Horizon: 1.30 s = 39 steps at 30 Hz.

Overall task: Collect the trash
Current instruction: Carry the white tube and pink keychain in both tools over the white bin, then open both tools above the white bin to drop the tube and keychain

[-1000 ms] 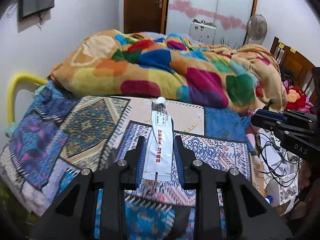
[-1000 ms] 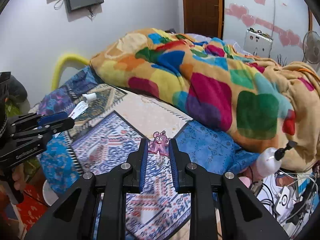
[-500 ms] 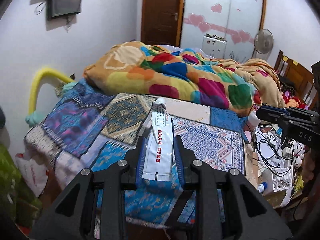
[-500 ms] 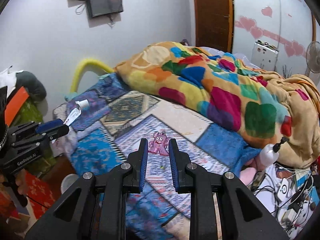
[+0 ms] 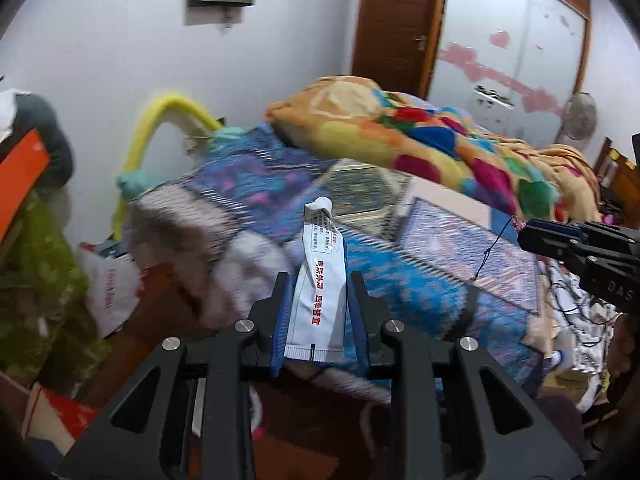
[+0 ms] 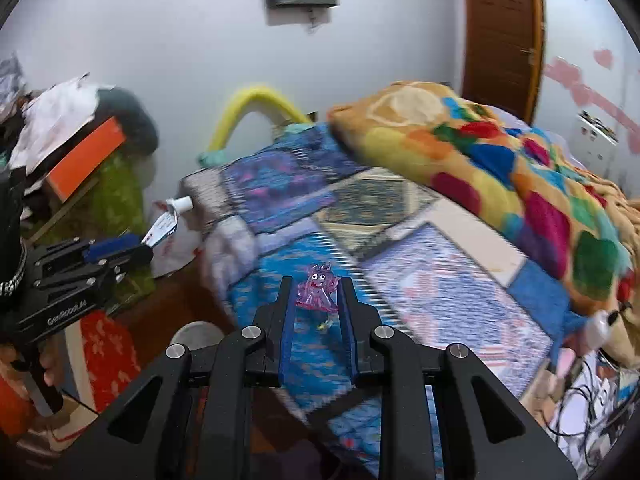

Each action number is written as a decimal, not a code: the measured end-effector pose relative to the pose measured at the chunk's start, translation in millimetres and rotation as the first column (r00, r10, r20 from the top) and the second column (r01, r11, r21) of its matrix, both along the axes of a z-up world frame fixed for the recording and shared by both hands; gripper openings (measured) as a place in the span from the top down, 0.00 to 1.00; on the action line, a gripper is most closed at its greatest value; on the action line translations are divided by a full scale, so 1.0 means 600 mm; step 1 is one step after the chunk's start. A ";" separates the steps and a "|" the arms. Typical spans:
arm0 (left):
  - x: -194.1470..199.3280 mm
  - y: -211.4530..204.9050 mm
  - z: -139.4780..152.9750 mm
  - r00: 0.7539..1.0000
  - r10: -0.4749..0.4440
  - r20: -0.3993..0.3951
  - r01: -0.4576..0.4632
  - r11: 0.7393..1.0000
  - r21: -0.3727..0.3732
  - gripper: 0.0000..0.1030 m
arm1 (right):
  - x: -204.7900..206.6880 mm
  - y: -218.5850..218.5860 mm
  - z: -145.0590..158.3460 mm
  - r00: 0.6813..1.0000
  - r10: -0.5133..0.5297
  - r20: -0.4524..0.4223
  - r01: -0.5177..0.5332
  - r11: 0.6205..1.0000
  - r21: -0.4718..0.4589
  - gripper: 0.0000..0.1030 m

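Note:
My left gripper (image 5: 319,280) is shut on a flattened white ointment tube (image 5: 320,296) with red print, cap pointing away, held in the air beyond the bed's near corner. The tube also shows in the right wrist view (image 6: 166,222) in the left gripper (image 6: 132,248). My right gripper (image 6: 316,286) is shut on a small purple translucent cartoon figure (image 6: 317,286), held above the patterned bedspread (image 6: 420,280). The right gripper shows at the right of the left wrist view (image 5: 532,234), a dark string (image 5: 494,248) dangling from it.
A colourful blanket (image 5: 420,136) is heaped on the bed. A yellow bed rail (image 5: 160,120) curves at the wall. To the left are green fabric (image 5: 36,272), a white plastic bag (image 5: 112,288) and an orange box (image 6: 86,156). Cables (image 5: 572,304) lie at the right.
Both grippers have pulled back and swung left from over the bed, towards its near corner and the clutter on the floor. Each still holds its item.

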<state>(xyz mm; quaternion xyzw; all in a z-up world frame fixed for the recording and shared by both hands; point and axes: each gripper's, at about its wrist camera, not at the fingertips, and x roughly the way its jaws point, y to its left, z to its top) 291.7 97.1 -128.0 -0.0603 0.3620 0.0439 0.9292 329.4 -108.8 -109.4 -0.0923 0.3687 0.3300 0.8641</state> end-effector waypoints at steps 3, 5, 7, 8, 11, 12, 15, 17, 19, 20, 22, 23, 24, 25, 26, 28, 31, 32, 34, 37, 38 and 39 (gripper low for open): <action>-0.030 0.048 -0.007 0.999 0.043 -0.004 -0.043 0.999 0.011 0.73 | -0.015 0.053 -0.004 0.999 0.049 0.017 -0.049 0.999 -0.016 0.82; -0.052 0.080 -0.015 0.997 0.080 -0.003 -0.080 0.997 0.013 0.73 | -0.024 0.094 -0.007 0.996 0.091 0.011 -0.091 0.996 -0.013 0.82; -0.076 0.112 -0.027 0.993 0.120 -0.003 -0.120 0.993 0.003 0.73 | -0.031 0.124 -0.014 0.993 0.121 0.002 -0.121 0.993 -0.010 0.82; -0.085 0.124 -0.032 0.991 0.135 -0.003 -0.135 0.991 -0.005 0.73 | -0.035 0.144 -0.019 0.990 0.141 -0.007 -0.141 0.990 -0.008 0.82; -0.113 0.166 -0.056 0.981 0.193 -0.012 -0.194 0.981 -0.027 0.73 | -0.046 0.192 -0.036 0.982 0.185 -0.030 -0.185 0.983 -0.009 0.82; -0.122 0.180 -0.064 0.977 0.211 -0.017 -0.212 0.977 -0.025 0.73 | -0.050 0.210 -0.044 0.979 0.200 -0.039 -0.201 0.980 -0.012 0.82; -0.145 0.219 -0.093 0.964 0.263 -0.032 -0.263 0.965 -0.014 0.73 | -0.062 0.264 -0.070 0.968 0.243 -0.070 -0.245 0.969 -0.032 0.82; -0.151 0.238 -0.110 0.958 0.283 -0.047 -0.284 0.959 -0.018 0.73 | -0.071 0.296 -0.089 0.958 0.271 -0.092 -0.276 0.960 -0.048 0.82; -0.159 0.260 -0.135 0.951 0.302 -0.073 -0.305 0.952 -0.028 0.73 | -0.082 0.329 -0.111 0.948 0.298 -0.110 -0.307 0.949 -0.072 0.82; -0.159 0.266 -0.142 0.948 0.308 -0.080 -0.311 0.950 -0.029 0.73 | -0.086 0.345 -0.123 0.943 0.311 -0.121 -0.322 0.943 -0.083 0.82; -0.164 0.282 -0.170 0.940 0.324 -0.107 -0.328 0.944 -0.026 0.73 | -0.094 0.368 -0.138 0.934 0.326 -0.143 -0.341 0.936 -0.092 0.82; -0.166 0.287 -0.181 0.936 0.330 -0.120 -0.335 0.942 -0.028 0.73 | -0.097 0.378 -0.145 0.929 0.334 -0.157 -0.350 0.932 -0.093 0.82; -0.167 0.294 -0.194 0.933 0.333 -0.135 -0.341 0.939 -0.038 0.73 | -0.098 0.390 -0.154 0.923 0.343 -0.172 -0.362 0.927 -0.094 0.82; -0.168 0.299 -0.204 0.930 0.335 -0.148 -0.345 0.937 -0.045 0.73 | -0.100 0.401 -0.164 0.916 0.352 -0.191 -0.374 0.923 -0.094 0.82; -0.167 0.302 -0.215 0.927 0.339 -0.161 -0.351 0.935 -0.049 0.73 | -0.101 0.410 -0.172 0.911 0.358 -0.204 -0.383 0.919 -0.096 0.82; -0.167 0.310 -0.244 0.918 0.348 -0.193 -0.365 0.929 -0.065 0.73 | -0.106 0.434 -0.195 0.900 0.371 -0.227 -0.404 0.907 -0.116 0.82; -0.162 0.321 -0.286 0.901 0.357 -0.247 -0.385 0.920 -0.075 0.73 | -0.105 0.459 -0.224 0.889 0.383 -0.251 -0.429 0.889 -0.161 0.82; -0.159 0.325 -0.298 0.896 0.359 -0.262 -0.391 0.917 -0.081 0.74 | -0.102 0.464 -0.232 0.883 0.385 -0.268 -0.435 0.886 -0.161 0.81; -0.153 0.331 -0.321 0.888 0.348 -0.300 -0.393 0.914 -0.101 0.99 | -0.090 0.468 -0.242 0.865 0.383 -0.323 -0.441 0.889 -0.125 0.81; -0.146 0.340 -0.349 0.883 0.336 -0.328 -0.399 0.905 -0.146 0.98 | -0.075 0.476 -0.260 0.838 0.376 -0.396 -0.437 0.897 -0.074 0.81; -0.144 0.342 -0.354 0.885 0.331 -0.329 -0.398 0.903 -0.160 0.98 | -0.073 0.479 -0.265 0.836 0.371 -0.405 -0.434 0.898 -0.072 0.81; -0.139 0.344 -0.360 0.885 0.327 -0.332 -0.397 0.902 -0.168 0.99 | -0.070 0.483 -0.271 0.833 0.366 -0.415 -0.433 0.898 -0.077 0.80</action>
